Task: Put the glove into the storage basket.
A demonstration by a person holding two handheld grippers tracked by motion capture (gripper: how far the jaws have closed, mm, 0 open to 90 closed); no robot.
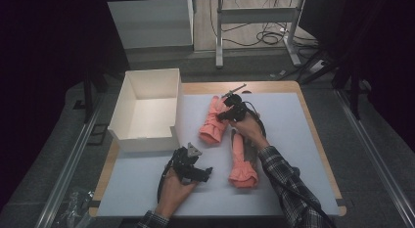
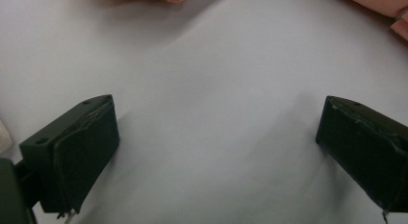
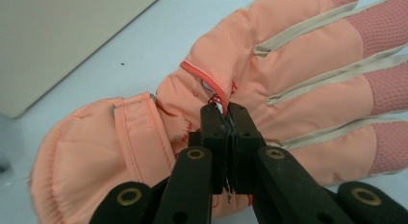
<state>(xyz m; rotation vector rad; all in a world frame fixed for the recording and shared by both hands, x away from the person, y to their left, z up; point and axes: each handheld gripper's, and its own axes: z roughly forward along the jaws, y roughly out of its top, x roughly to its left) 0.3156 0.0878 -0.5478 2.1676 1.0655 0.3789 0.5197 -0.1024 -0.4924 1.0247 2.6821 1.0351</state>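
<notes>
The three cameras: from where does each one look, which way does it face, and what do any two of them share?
High view: above the near table edge, facing forward and down on the white box, two pink gloves and both forearms.
Left gripper view: on the left hand-held gripper, facing the white table cover; wide-apart black jaws show.
Right gripper view: on the right hand-held gripper, facing the far pink glove, jaws pinching its fabric.
Shared: the high view shows that glove and gripper too.
</notes>
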